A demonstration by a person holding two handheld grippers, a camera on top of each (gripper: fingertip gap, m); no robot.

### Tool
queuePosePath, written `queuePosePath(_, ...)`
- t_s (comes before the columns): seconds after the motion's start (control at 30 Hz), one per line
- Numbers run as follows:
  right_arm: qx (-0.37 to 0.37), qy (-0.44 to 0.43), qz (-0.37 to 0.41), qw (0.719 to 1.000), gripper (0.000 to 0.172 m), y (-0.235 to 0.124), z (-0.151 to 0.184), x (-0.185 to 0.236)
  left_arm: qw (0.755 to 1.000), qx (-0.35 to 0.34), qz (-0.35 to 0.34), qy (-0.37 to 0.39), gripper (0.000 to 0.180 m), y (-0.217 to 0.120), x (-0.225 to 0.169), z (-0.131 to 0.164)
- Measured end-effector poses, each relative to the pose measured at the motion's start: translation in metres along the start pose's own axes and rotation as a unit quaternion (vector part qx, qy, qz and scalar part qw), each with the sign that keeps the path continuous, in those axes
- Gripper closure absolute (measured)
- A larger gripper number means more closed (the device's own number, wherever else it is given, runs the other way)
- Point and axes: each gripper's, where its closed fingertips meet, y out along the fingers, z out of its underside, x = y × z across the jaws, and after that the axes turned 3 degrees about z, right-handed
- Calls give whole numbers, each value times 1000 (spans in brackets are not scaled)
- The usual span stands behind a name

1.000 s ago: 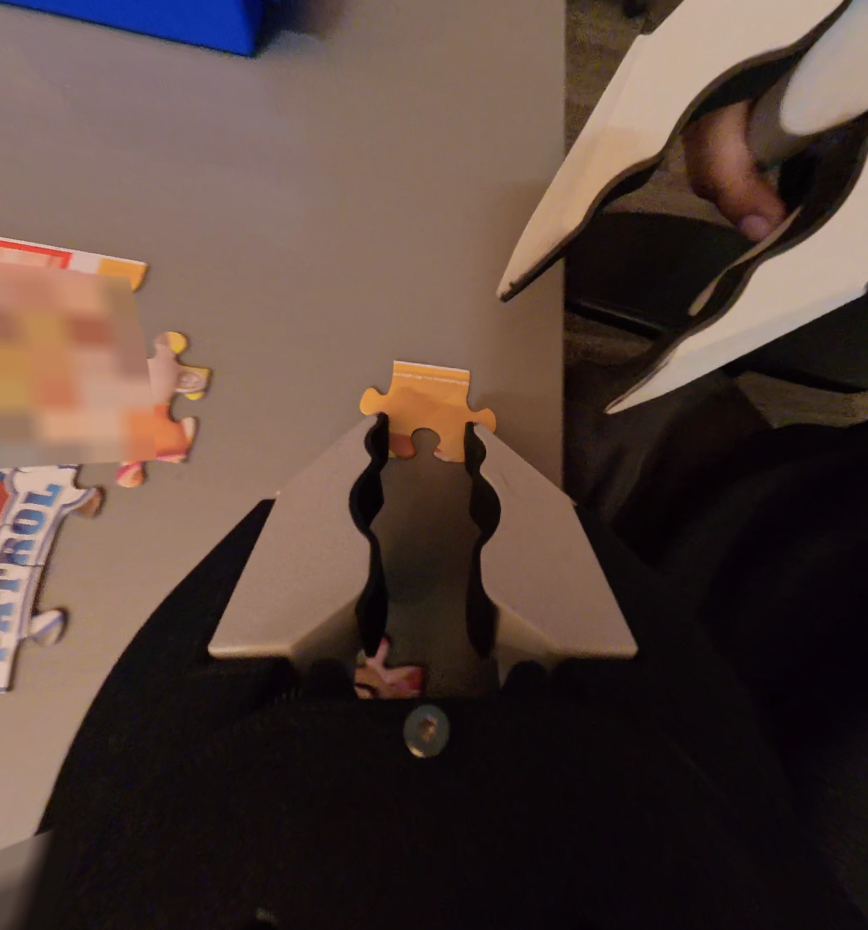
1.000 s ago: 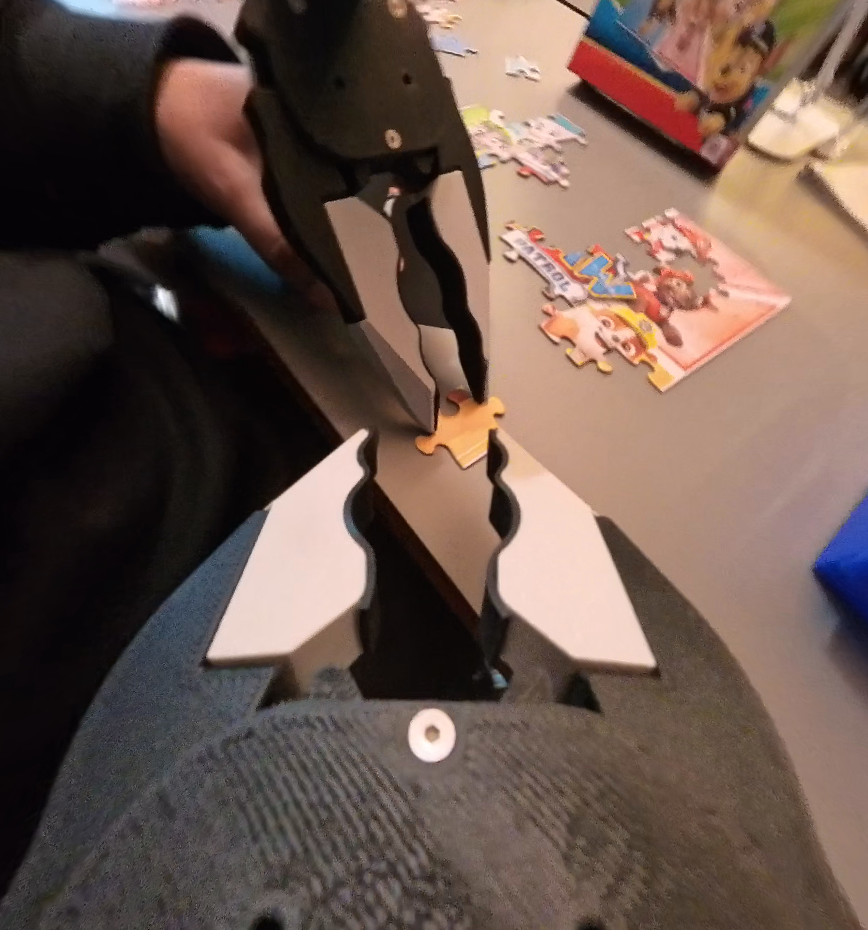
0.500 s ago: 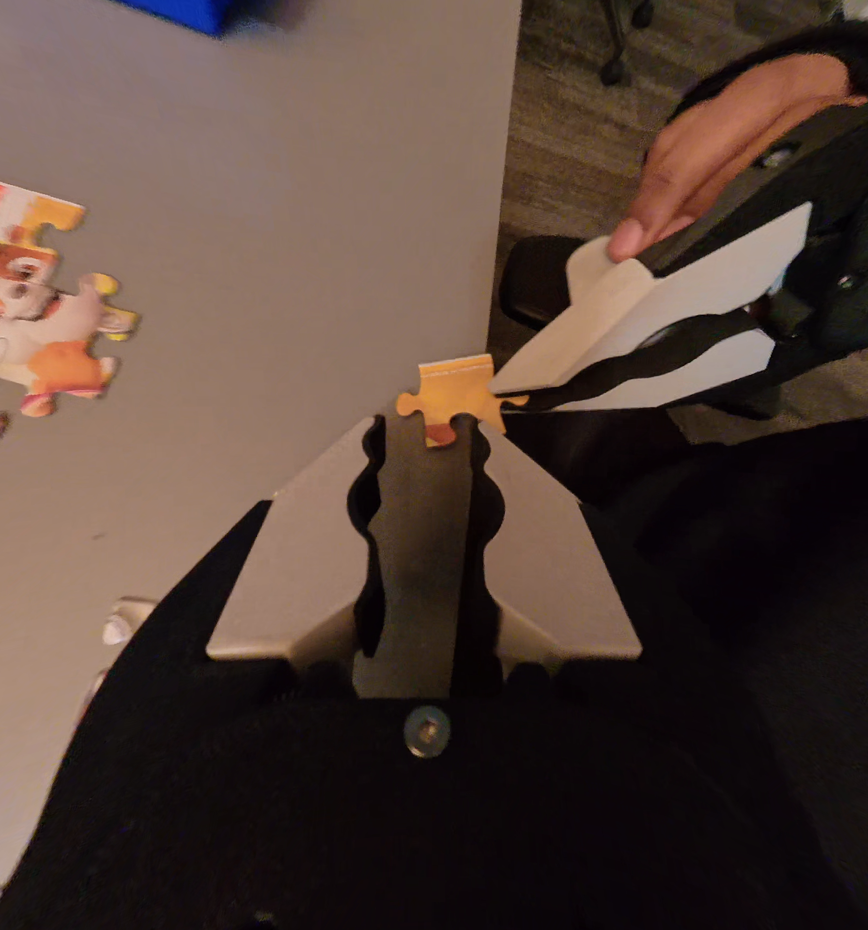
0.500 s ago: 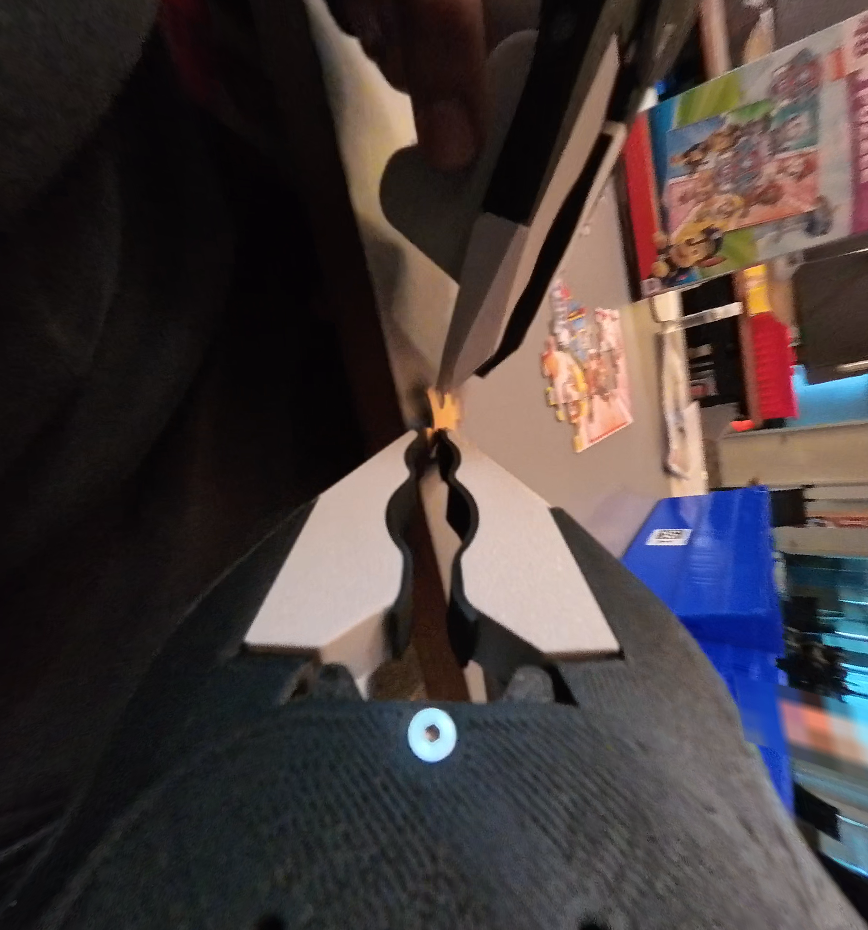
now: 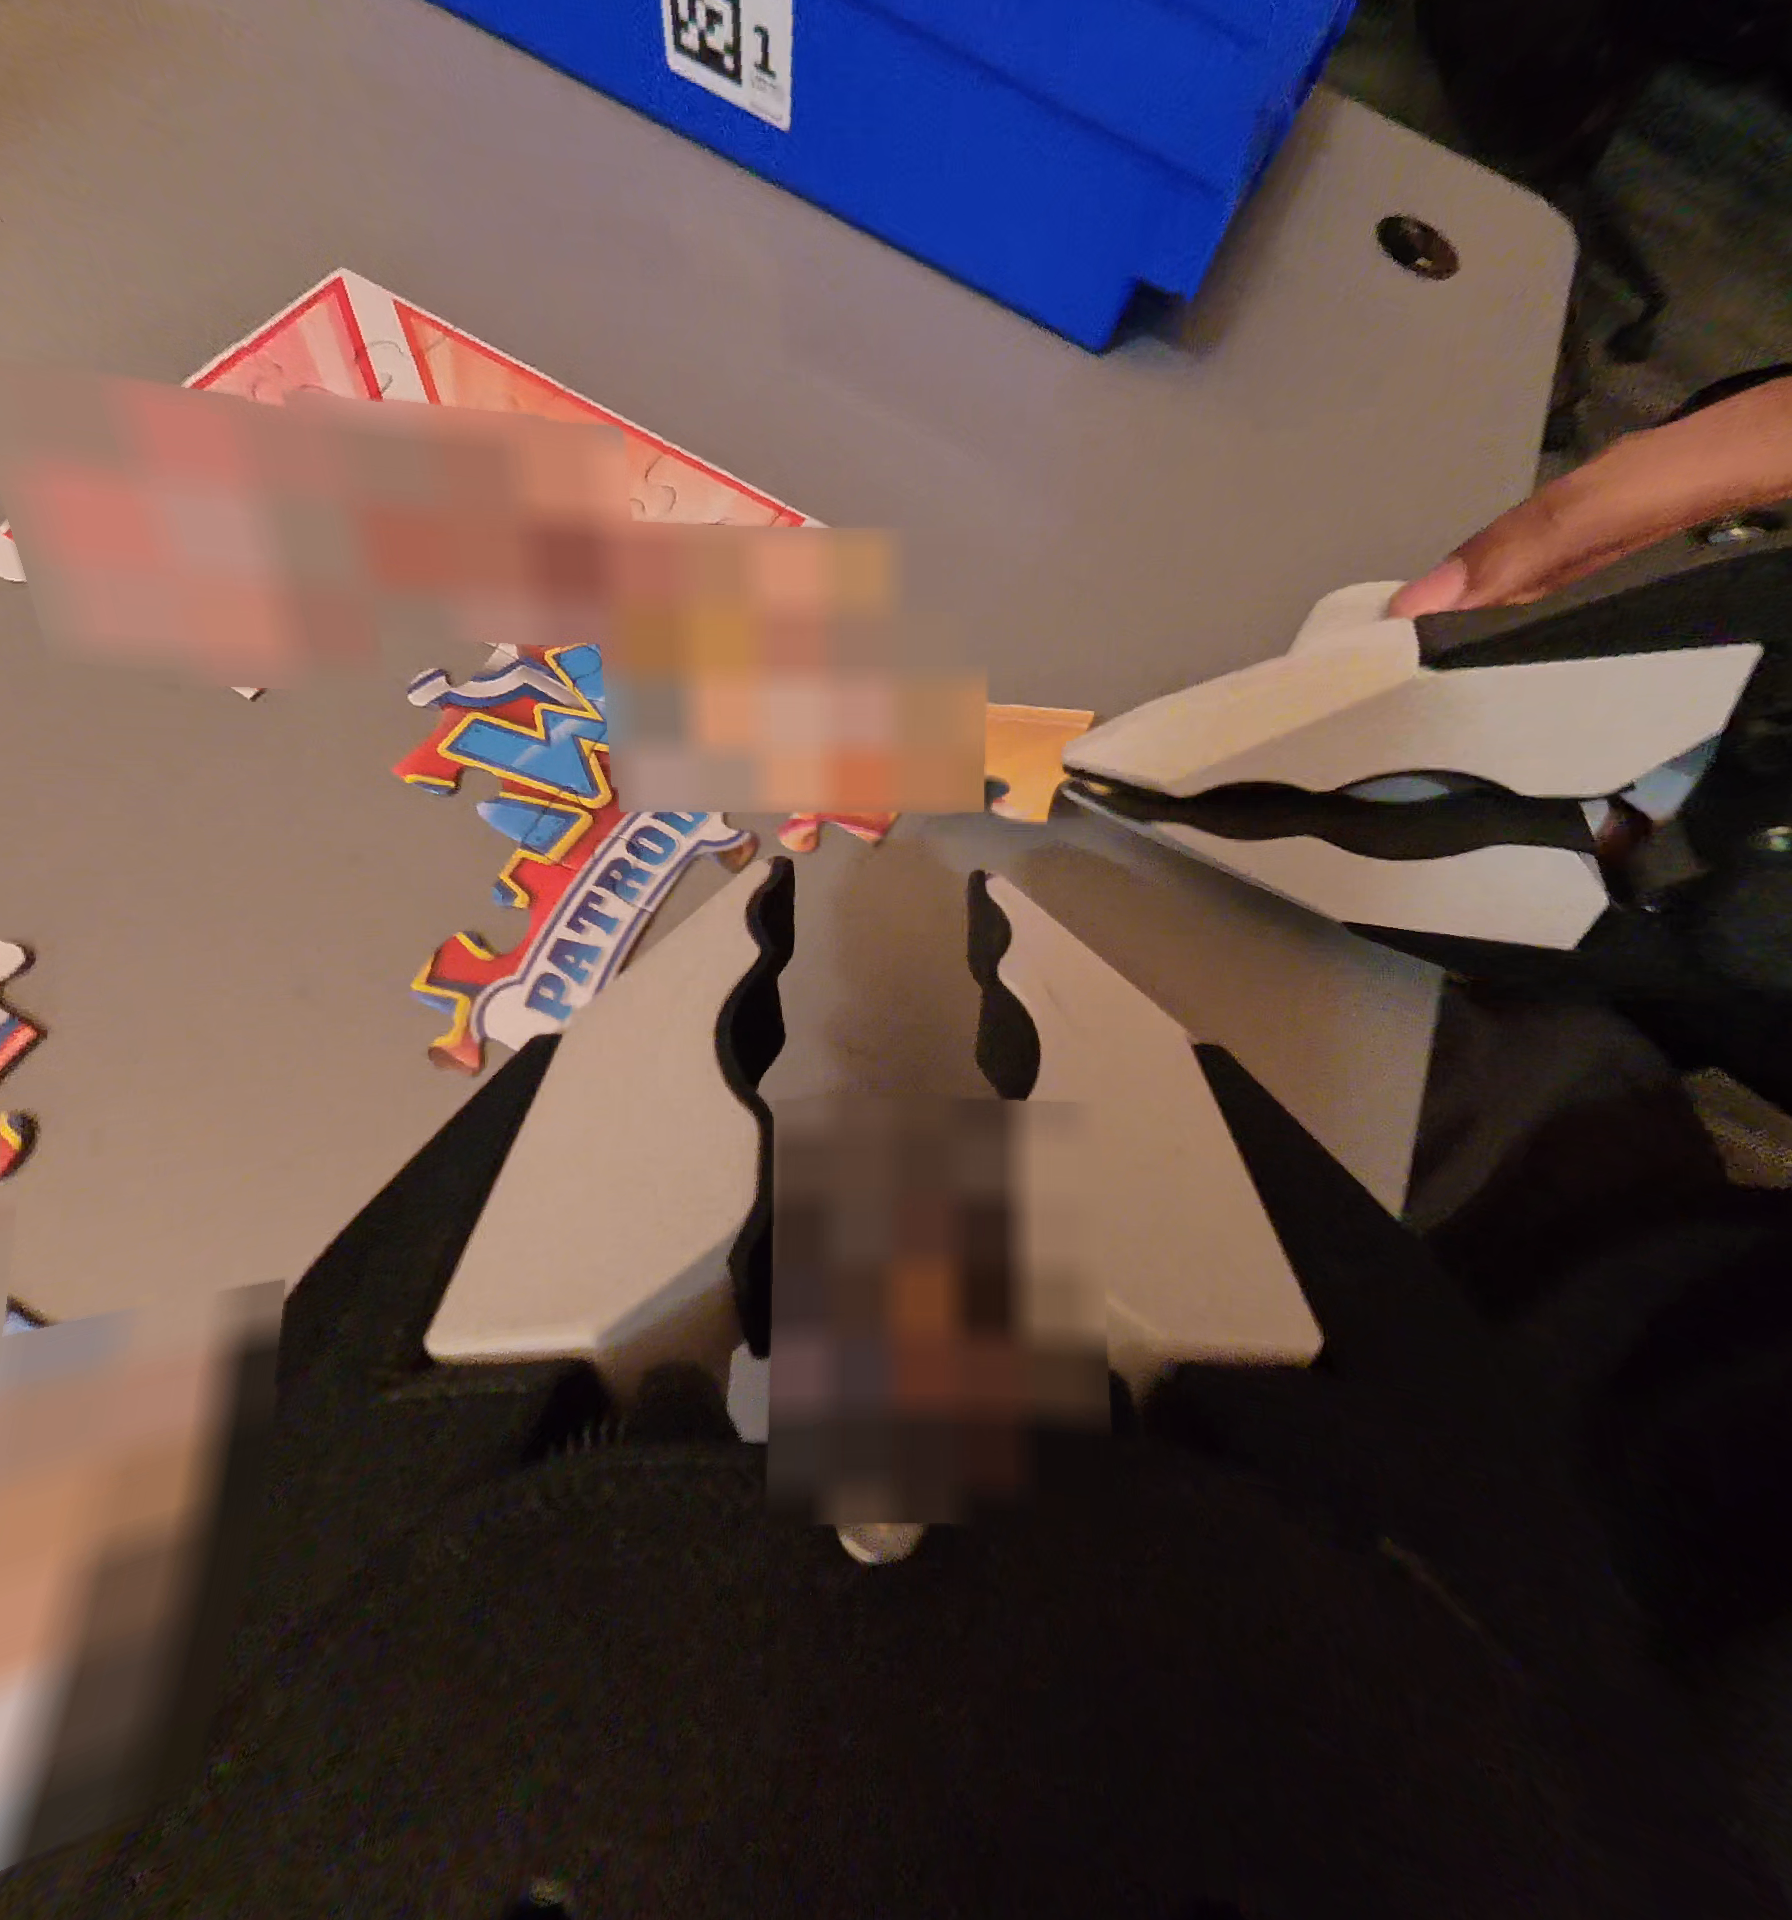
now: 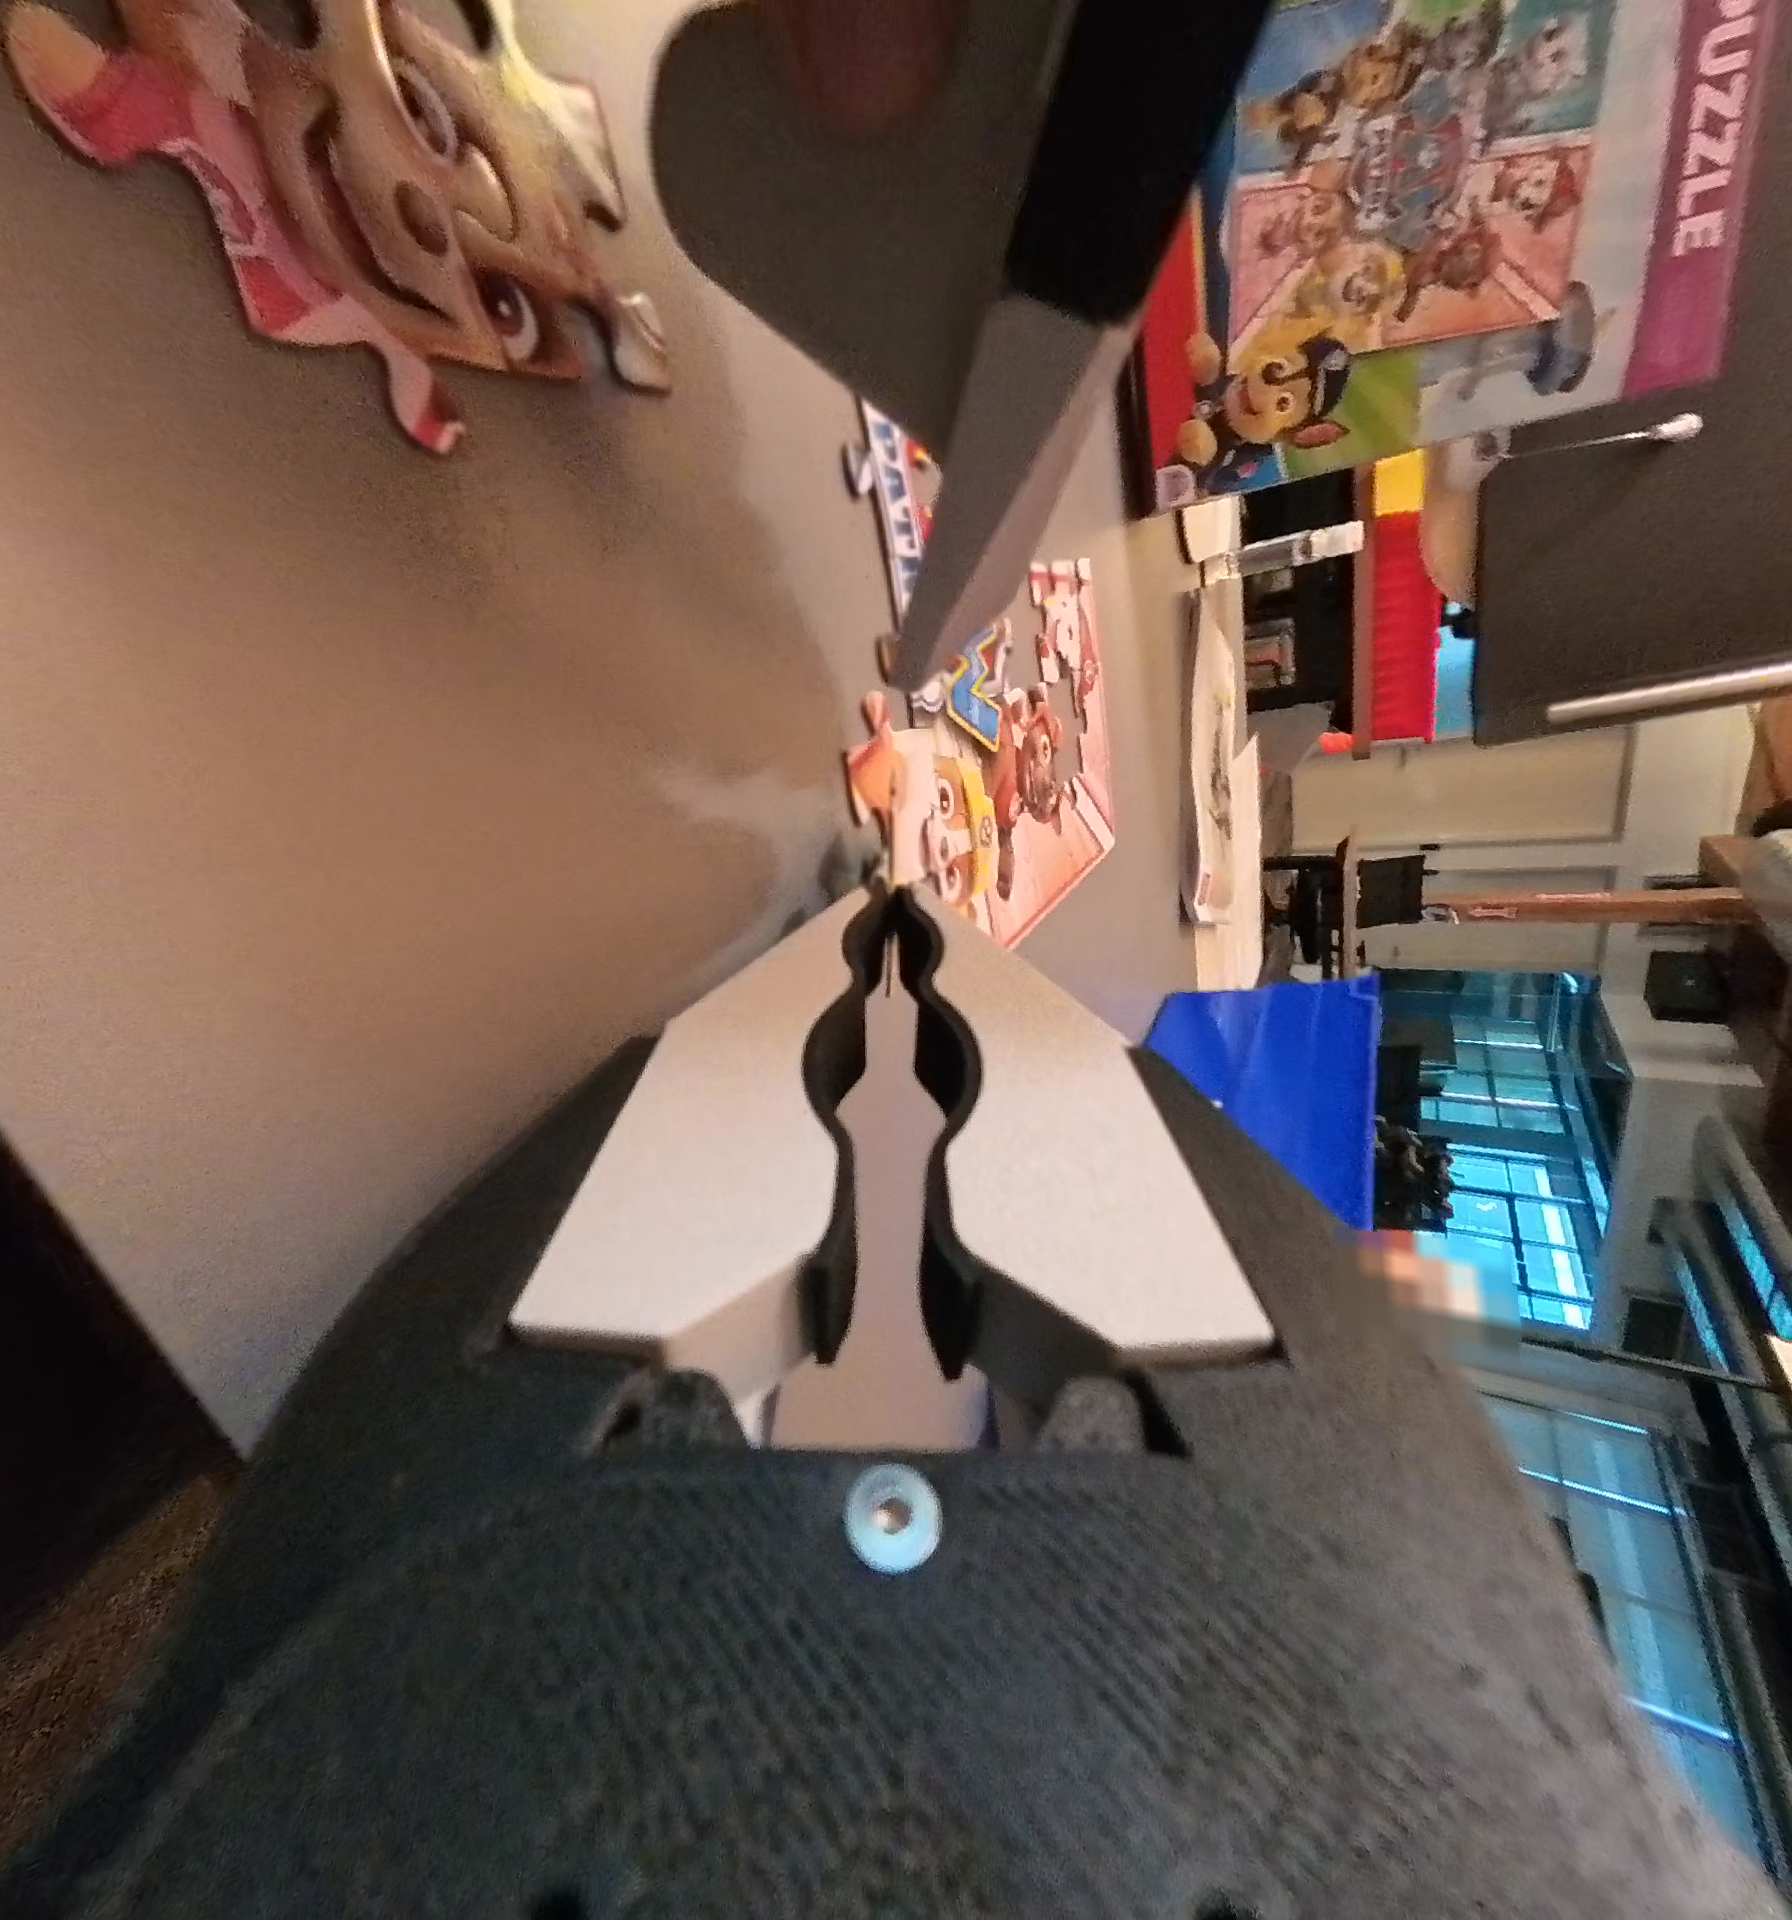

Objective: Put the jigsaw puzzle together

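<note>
Left wrist view: the left tongs (image 5: 876,883) hang spread over bare grey counter (image 5: 1131,436), nothing between their black pads; just beyond their tips lies the partly assembled puzzle (image 5: 518,831), much of it masked by mosaic. From the counter's right edge the right tongs (image 5: 1068,781) reach in, pressed together on the near rim of an orange puzzle piece (image 5: 1027,748), which sits just beside the assembled section; whether the piece rests on the counter or is lifted cannot be told here. A blue bin (image 5: 975,156) stands at the far right corner. Right wrist view (rolled sideways): the right tongs (image 6: 890,906) show their tips closed, with the thin piece (image 6: 887,779) seen nearly edge-on beyond them and the assembled puzzle (image 6: 1037,790) behind; a finger of the left tongs (image 6: 985,499) slants down close above. A loose cluster of joined pieces (image 6: 372,208) and a puzzle box (image 6: 1443,208) lie farther off. Risks, as judgement: the hold takes only a narrow margin of thin card, so the piece may pivot or slip; pressing it in misaligned could shove the assembled pieces apart; the two tongs are close enough to collide.
</note>
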Motion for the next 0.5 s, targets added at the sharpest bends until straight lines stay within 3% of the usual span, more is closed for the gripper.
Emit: queuePosePath(0.5, 29, -27, -68, 997, 166, 6, 2, 17, 999, 30, -8, 4, 163, 30, 25, -6)
